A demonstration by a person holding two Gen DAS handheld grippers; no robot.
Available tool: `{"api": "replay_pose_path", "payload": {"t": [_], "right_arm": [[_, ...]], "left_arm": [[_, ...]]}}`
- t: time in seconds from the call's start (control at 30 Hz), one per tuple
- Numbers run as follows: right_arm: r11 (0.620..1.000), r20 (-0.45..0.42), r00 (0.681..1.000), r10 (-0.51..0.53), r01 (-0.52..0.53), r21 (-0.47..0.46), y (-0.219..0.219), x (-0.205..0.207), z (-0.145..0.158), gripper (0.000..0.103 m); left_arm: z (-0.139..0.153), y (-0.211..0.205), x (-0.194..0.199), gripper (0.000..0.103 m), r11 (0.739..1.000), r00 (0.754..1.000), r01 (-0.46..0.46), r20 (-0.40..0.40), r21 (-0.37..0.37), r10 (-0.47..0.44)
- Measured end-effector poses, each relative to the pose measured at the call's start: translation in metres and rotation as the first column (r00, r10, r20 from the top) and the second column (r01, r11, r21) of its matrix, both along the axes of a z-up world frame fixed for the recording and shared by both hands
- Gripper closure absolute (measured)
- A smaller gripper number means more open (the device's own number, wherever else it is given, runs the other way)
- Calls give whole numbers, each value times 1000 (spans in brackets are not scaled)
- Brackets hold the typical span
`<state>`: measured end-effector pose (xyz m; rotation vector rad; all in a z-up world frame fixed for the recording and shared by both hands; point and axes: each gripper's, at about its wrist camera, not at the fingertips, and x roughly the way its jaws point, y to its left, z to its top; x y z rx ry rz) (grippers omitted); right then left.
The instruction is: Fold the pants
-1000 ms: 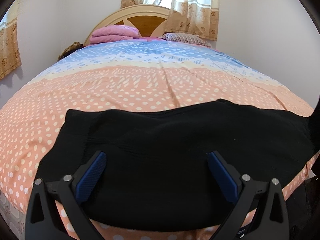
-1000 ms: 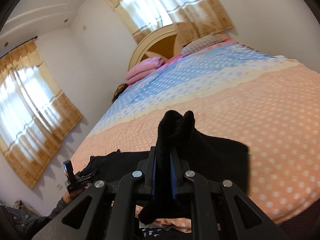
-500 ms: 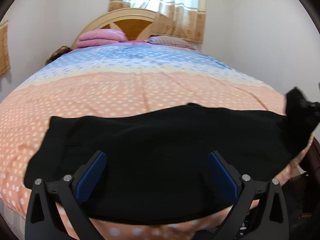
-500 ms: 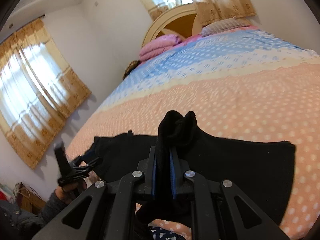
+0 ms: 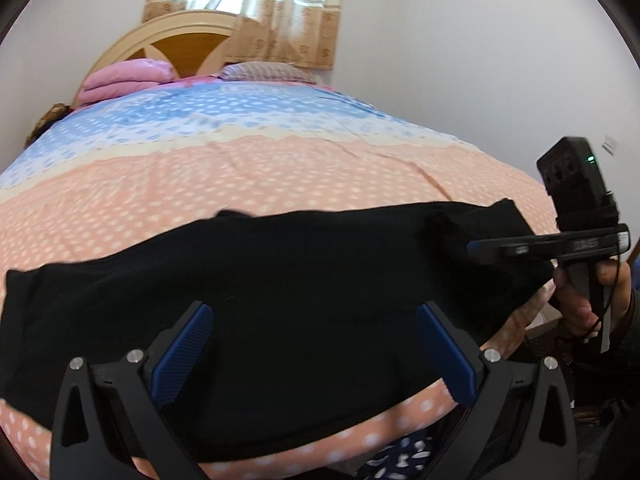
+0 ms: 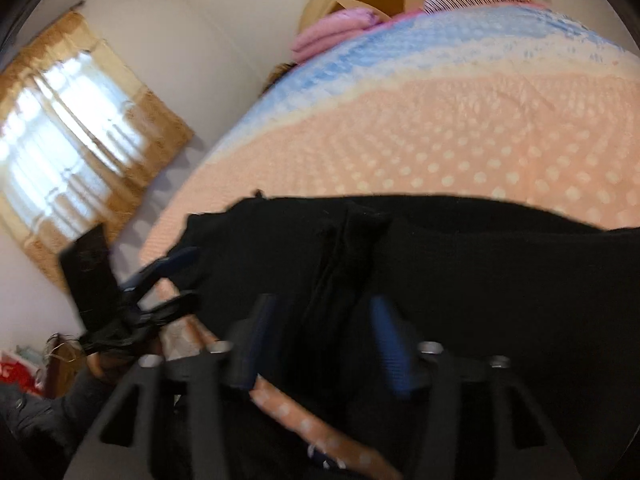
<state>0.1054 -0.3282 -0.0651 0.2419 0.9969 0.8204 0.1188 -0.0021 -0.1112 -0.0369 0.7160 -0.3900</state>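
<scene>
The black pants (image 5: 280, 300) lie flat across the foot edge of the bed (image 5: 280, 168), probably spread there so a fold can be made. The left gripper (image 5: 312, 344) hovers over the pants with fingers wide apart, holding nothing. The right gripper (image 6: 324, 336) has its fingers parted around a bunch of cloth; the blur hides whether they touch it. Beyond the pants are a headboard (image 5: 172, 44), pink pillows (image 5: 128, 80) and curtains (image 5: 260, 12).

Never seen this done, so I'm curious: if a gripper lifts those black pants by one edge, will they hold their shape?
Probably not. The black pants lie limp, following the bedspread, so they'd likely droop. They bunch between the right gripper fingers, suggesting soft cloth.
</scene>
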Motion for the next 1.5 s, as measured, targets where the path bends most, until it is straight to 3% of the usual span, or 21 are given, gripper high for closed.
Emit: {"api": "replay_pose_path", "payload": {"t": [0.17, 0.3, 0.4, 0.47, 0.57, 0.63, 0.67, 0.73, 0.77, 0.8, 1.03, 1.23, 1.33, 1.43, 1.5], "right_arm": [[994, 62, 993, -104, 101, 46, -64, -14, 22, 47], [963, 40, 965, -258, 253, 89, -119, -16, 12, 47], [946, 18, 951, -308, 304, 108, -139, -15, 6, 47], [941, 28, 947, -320, 315, 124, -141, -15, 8, 47], [941, 46, 947, -319, 310, 135, -139, -18, 11, 47], [939, 50, 945, -324, 315, 139, -139, -19, 11, 46], [939, 52, 944, -325, 315, 140, -139, -19, 11, 46], [938, 56, 943, -328, 318, 138, -140, -19, 11, 46], [937, 60, 942, -331, 321, 136, -139, -20, 10, 46], [937, 63, 941, -333, 322, 133, -139, -20, 10, 46], [938, 127, 937, -326, 304, 163, -134, -29, 20, 45], [975, 203, 959, -197, 169, 148, -106, -42, 31, 42], [986, 194, 971, -138, 117, 116, -93, -43, 25, 42], [980, 157, 968, -196, 200, -8, -90, -34, 7, 42], [979, 125, 971, -202, 201, 20, -97, -30, 2, 42]], "left_arm": [[7, -41, 13, 0, 995, 995, 96, -15, -22, -97], [7, -79, 23, 0, 985, 984, 174, -39, -18, -175], [6, -104, 32, 5, 975, 973, 222, -67, -22, -223], [1, -115, 39, 19, 969, 964, 243, -103, -35, -245], [-9, -122, 46, 30, 969, 956, 236, -162, -65, -244], [-11, -123, 45, 34, 973, 961, 217, -159, -74, -226], [-10, -123, 44, 53, 973, 961, 219, -155, -75, -228], [-9, -123, 44, 78, 972, 958, 223, -170, -69, -232], [-7, -120, 44, 88, 973, 959, 216, -171, -75, -226], [-6, -118, 45, 92, 972, 959, 216, -170, -91, -229], [19, -94, 42, 93, 969, 972, 188, -114, -159, -207], [11, -69, 41, 93, 985, 984, 123, -116, -121, -137], [4, -59, 41, 93, 990, 987, 89, -122, -112, -103], [-5, -59, 45, 93, 987, 983, 85, -151, -133, -105], [-5, -63, 43, 91, 986, 983, 86, -147, -145, -107]]}}
